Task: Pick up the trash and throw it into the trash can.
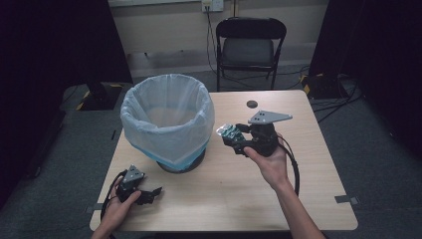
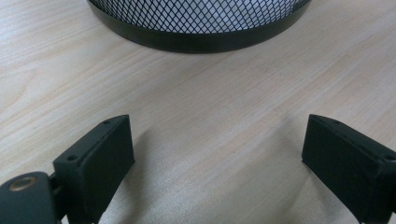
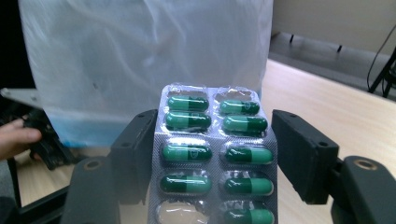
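Note:
A foil blister pack [image 3: 215, 154] of green capsules, one lower pocket pale and without a capsule, stands upright between the jaws of my right gripper [image 3: 215, 116], which is shut on its two edges. In the high view the right gripper [image 1: 233, 135] holds the blister pack [image 1: 227, 130] above the table, just right of the bin [image 1: 166, 119], a black mesh basket lined with a white bag. Near the table's front left corner my left gripper [image 1: 154, 191] rests low, open and with nothing in it. Its own view has the left gripper [image 2: 217, 135] over bare wood, facing the bin's mesh base [image 2: 196, 23].
A small black disc [image 1: 252, 104] lies at the far side of the wooden table [image 1: 318, 199]. A black folding chair [image 1: 250, 47] stands behind the table. Cables run across the floor at the right. The other hand [image 3: 18, 135] shows at the left in the right gripper view.

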Demonstrator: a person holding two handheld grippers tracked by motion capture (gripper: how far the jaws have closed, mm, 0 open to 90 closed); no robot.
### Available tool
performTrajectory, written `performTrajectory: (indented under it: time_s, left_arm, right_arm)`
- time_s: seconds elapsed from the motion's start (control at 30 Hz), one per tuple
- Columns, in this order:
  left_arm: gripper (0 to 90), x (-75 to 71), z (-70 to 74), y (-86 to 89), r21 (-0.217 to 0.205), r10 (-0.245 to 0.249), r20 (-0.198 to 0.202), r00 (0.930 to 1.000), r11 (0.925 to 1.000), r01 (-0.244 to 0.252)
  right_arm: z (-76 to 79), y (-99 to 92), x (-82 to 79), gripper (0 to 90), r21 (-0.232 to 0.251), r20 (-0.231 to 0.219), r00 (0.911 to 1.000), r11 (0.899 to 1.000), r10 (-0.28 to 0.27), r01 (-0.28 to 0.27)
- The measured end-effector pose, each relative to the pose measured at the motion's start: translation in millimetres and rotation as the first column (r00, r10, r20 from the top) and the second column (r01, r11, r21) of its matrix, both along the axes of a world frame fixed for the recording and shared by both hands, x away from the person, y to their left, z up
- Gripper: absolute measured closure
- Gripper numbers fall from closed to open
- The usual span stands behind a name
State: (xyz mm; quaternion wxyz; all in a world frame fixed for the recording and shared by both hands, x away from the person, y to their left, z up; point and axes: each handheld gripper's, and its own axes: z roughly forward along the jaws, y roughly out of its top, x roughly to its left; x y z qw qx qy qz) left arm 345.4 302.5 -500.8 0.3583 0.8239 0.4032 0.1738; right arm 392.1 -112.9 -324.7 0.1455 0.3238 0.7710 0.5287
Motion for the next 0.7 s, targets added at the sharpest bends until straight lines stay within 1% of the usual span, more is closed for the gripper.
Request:
performTrajectory:
  time_s: [0.03, 0.07, 0.1, 0.13, 0.2, 0.23, 0.27, 0.3, 0.33, 0.4, 0.43, 0.47, 0.5, 0.53, 0.57, 0.6, 0.63, 0.7]
  left_arm:
    - [8.5, 0.0, 0.0, 0.1, 0.001, -0.001, 0.000, 1.0000, 1.0000, 0.001]
    - [8.5, 0.0, 0.0, 0.1, 0.001, -0.001, 0.000, 1.0000, 1.0000, 0.001]
    - [8.6, 0.0, 0.0, 0.1, 0.001, -0.001, 0.000, 1.0000, 1.0000, 0.001]
    - [8.6, 0.1, 0.0, 0.1, 0.001, -0.001, 0.000, 1.0000, 1.0000, 0.001]
    - [8.6, 0.1, 0.0, 0.1, 0.001, -0.001, 0.000, 1.0000, 1.0000, 0.001]
    - [8.5, 0.1, 0.0, 0.1, 0.001, 0.000, 0.000, 1.0000, 1.0000, 0.000]
    - [8.6, 0.1, 0.0, 0.1, 0.001, 0.000, 0.000, 1.0000, 1.0000, 0.000]
    - [8.6, 0.1, 0.0, 0.1, 0.001, -0.001, 0.000, 1.0000, 1.0000, 0.001]
    - [8.6, 0.0, 0.0, 0.0, 0.000, 0.000, 0.000, 1.0000, 1.0000, 0.000]
    - [8.6, 0.1, 0.0, 0.1, 0.001, -0.001, 0.000, 1.0000, 1.0000, 0.001]
    - [8.6, 0.1, 0.0, 0.1, 0.001, -0.001, 0.000, 1.0000, 1.0000, 0.001]
    - [8.5, 0.1, 0.0, 0.1, 0.001, -0.001, 0.000, 1.0000, 1.0000, 0.001]
    - [8.5, 0.1, 0.0, 0.1, 0.001, -0.001, 0.001, 1.0000, 1.0000, 0.001]
    - [8.6, 0.0, 0.0, 0.1, 0.001, -0.001, 0.000, 1.0000, 1.0000, 0.001]
    - [8.6, 0.1, 0.0, 0.1, 0.001, -0.001, 0.000, 1.0000, 1.0000, 0.001]
    - [8.6, 0.1, 0.0, 0.1, 0.001, -0.001, 0.000, 1.0000, 1.0000, 0.001]
    - [8.5, 0.1, 0.0, 0.1, 0.001, -0.001, 0.000, 1.0000, 1.0000, 0.001]
    - [8.6, 0.1, 0.0, 0.1, 0.001, -0.001, 0.000, 1.0000, 1.0000, 0.001]
  right_arm:
    - [3.6, 0.0, 1.0, 34.2, 0.011, 0.003, 1.0000, 1.000, 0.007, -0.007]
    - [7.6, 0.2, 1.8, 34.2, 0.010, 0.012, 0.9999, 1.000, 0.005, -0.005]
    - [16.0, 0.5, 3.2, 34.2, 0.014, 0.026, 0.9996, 1.000, 0.007, -0.007]
    - [16.0, 0.5, 3.2, 34.2, 0.014, 0.026, 0.9996, 1.000, 0.007, -0.007]
    - [24.7, 1.0, 3.7, 34.2, 0.022, 0.045, 0.9989, 1.000, 0.011, -0.012]
    - [32.9, 2.1, 4.3, 34.2, 0.029, 0.058, 0.9982, 0.999, 0.019, -0.020]
    - [32.9, 2.1, 4.3, 34.2, 0.029, 0.058, 0.9982, 0.999, 0.019, -0.020]
    - [40.2, 4.1, 5.9, 34.2, 0.036, 0.072, 0.9971, 0.999, 0.026, -0.029]
    - [43.5, 5.3, 6.9, 34.2, 0.043, 0.075, 0.9966, 0.998, 0.035, -0.038]
    - [49.4, 9.0, 9.2, 34.2, 0.053, 0.083, 0.9952, 0.997, 0.051, -0.056]
    - [49.4, 9.0, 9.2, 34.2, 0.053, 0.083, 0.9952, 0.997, 0.051, -0.056]
    - [54.9, 13.4, 11.7, 34.1, 0.065, 0.097, 0.9930, 0.995, 0.068, -0.075]
    - [58.4, 15.5, 13.0, 34.2, 0.063, 0.114, 0.9908, 0.995, 0.072, -0.080]
    - [62.1, 16.9, 14.9, 34.2, 0.074, 0.129, 0.9887, 0.994, 0.076, -0.086]
    - [66.0, 18.4, 17.5, 34.2, 0.089, 0.133, 0.9873, 0.991, 0.087, -0.099]
    - [66.0, 18.4, 17.5, 34.2, 0.089, 0.133, 0.9873, 0.991, 0.087, -0.099]
    - [72.7, 23.8, 23.1, 34.2, 0.093, 0.136, 0.9854, 0.989, 0.103, -0.116]
    - [75.0, 27.5, 26.0, 34.2, 0.093, 0.132, 0.9850, 0.988, 0.112, -0.124]
